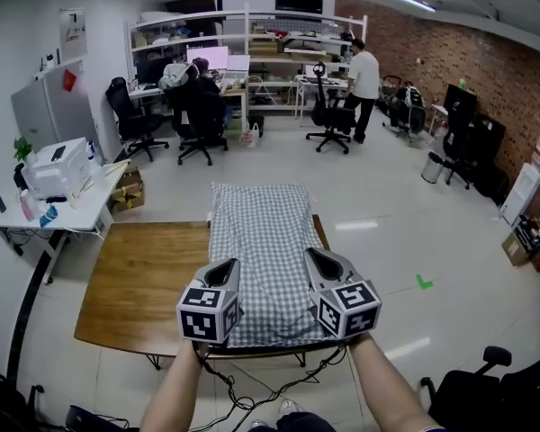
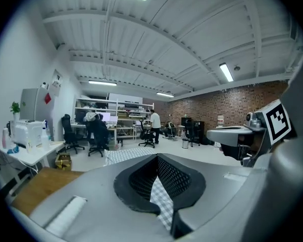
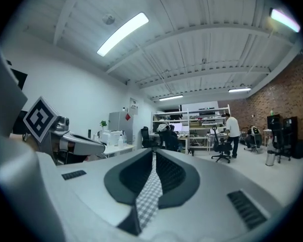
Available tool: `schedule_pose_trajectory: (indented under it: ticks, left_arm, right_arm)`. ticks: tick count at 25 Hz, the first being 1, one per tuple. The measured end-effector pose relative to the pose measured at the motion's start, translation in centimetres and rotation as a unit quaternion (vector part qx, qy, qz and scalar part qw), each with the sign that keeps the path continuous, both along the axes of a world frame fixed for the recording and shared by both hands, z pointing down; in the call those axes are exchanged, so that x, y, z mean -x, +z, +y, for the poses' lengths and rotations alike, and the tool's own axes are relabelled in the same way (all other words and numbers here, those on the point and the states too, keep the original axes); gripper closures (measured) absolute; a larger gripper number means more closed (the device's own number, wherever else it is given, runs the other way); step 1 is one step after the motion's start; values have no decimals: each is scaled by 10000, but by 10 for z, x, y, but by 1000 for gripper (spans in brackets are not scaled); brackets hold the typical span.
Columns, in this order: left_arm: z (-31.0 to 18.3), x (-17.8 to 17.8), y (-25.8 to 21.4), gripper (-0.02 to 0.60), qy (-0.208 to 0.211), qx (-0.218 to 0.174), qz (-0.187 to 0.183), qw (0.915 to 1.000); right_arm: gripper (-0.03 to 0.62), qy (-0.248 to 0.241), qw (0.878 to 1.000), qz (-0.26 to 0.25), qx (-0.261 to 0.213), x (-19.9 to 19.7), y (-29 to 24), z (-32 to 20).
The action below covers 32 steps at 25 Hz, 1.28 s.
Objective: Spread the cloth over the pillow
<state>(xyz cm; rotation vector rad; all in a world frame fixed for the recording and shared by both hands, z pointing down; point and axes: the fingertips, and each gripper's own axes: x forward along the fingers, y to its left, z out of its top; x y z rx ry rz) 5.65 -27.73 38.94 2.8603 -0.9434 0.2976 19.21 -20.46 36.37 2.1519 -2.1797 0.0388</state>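
Observation:
A grey-and-white checked cloth [image 1: 263,241] lies stretched lengthwise over the wooden table [image 1: 144,277], from its far edge to the near one. No part of the pillow shows. My left gripper [image 1: 232,265] is shut on the cloth's near left corner, and checked fabric [image 2: 161,198] is pinched between its jaws. At the near right corner my right gripper [image 1: 313,254] is likewise shut, with a strip of cloth [image 3: 150,195] caught between its jaws. Both grippers are held side by side above the table's near edge, pointing away from me.
A white desk [image 1: 97,207] with a printer [image 1: 56,167] stands at the left. Beyond the table are office chairs [image 1: 201,120], shelving and a standing person [image 1: 364,77]. A black chair [image 1: 486,390] is at my near right. Cables [image 1: 252,390] trail on the floor below.

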Motion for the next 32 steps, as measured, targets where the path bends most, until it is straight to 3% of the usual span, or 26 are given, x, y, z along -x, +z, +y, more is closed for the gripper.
schedule_pose_trajectory:
  ticks: [5, 12, 20, 32]
  left_arm:
    - [22, 3, -8, 571, 30, -108, 77, 9999]
    - [59, -4, -9, 571, 39, 54, 362, 9993]
    - [85, -3, 2, 571, 180, -28, 268, 9995]
    - [97, -8, 1, 571, 258, -11, 213, 9994]
  right_arm:
    - [576, -23, 10000, -81, -37, 12, -6, 18]
    - [592, -510, 9985, -47, -167, 40, -13, 43]
    - [589, -765, 9957, -493, -147, 50, 7, 58]
    - [589, -927, 9945, -482, -73, 50, 2, 62]
